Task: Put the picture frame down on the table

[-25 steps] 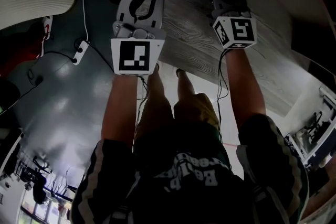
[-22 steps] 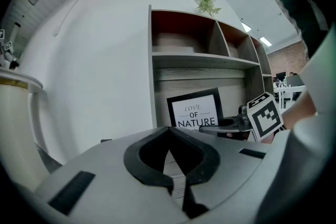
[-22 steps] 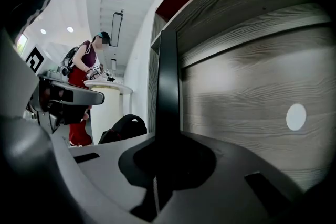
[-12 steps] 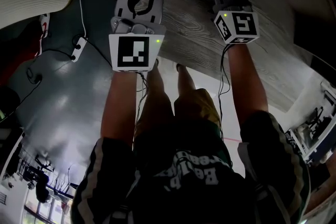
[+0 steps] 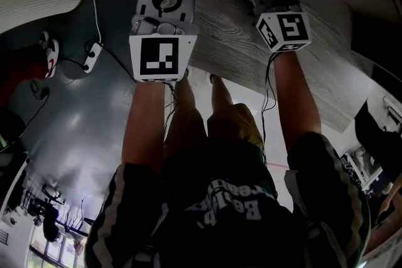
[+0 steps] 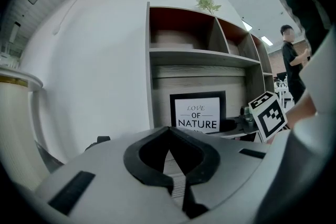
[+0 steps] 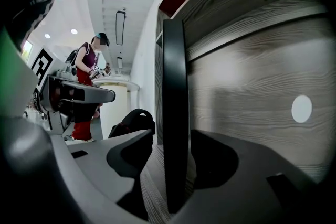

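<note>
Right gripper view shows us the right gripper (image 7: 172, 135) with its two jaws spread apart. The picture frame (image 7: 175, 86) stands up straight between them, with its thin black edge toward us. The jaw on that view's right is just beside the back of the frame. On that view's left, a thin strip of wood shows between the other jaw and the front of the frame, so the jaws do not look like they are squeezing it. The bottom of the frame is hidden behind the gripper, so we cannot tell if it touches the table (image 7: 149, 186).

In the left gripper view, the left gripper (image 6: 168, 130) has its jaws pressed together with nothing in them. It is well apart from the frame and looks at its front. There we read LOVE OF NATURE in black on white.

Behind the frame is a wooden shelf unit (image 6: 152, 60). The frame stands in the wide space at the bottom, near the grey wood back wall. That wall has a round white spot (image 7: 302, 108) on it. Higher up are smaller boxes with reddish walls, and we cannot make out anything in them. A little green plant (image 6: 207, 1) sits on top.

In the head view, both grippers reach over the table. Thin cables (image 5: 94, 56) lie on the grey floor.
</note>
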Motion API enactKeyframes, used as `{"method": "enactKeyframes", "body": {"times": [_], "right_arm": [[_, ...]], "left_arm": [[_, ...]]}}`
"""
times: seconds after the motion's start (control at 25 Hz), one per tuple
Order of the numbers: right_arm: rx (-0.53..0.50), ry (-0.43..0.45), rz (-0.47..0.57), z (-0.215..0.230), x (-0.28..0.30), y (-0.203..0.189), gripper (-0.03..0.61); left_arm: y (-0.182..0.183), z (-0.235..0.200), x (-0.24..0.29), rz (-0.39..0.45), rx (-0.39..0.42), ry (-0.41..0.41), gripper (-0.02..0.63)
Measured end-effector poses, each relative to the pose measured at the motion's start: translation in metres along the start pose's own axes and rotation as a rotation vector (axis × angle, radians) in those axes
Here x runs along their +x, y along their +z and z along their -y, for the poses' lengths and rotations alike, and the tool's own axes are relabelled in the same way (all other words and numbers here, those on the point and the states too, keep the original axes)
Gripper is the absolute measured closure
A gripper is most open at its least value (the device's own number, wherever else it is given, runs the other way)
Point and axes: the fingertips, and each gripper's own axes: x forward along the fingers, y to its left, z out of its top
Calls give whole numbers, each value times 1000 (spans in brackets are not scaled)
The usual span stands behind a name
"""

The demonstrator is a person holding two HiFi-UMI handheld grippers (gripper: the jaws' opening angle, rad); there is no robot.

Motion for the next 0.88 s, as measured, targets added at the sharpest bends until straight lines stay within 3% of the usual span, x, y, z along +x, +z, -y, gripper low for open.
{"method": "enactKeyframes", "body": {"times": [0.88], "right_arm": [[31, -22, -6, -3, -55, -1, 351]], "left_arm": [[17, 25, -3, 14, 5, 13, 595]]}}
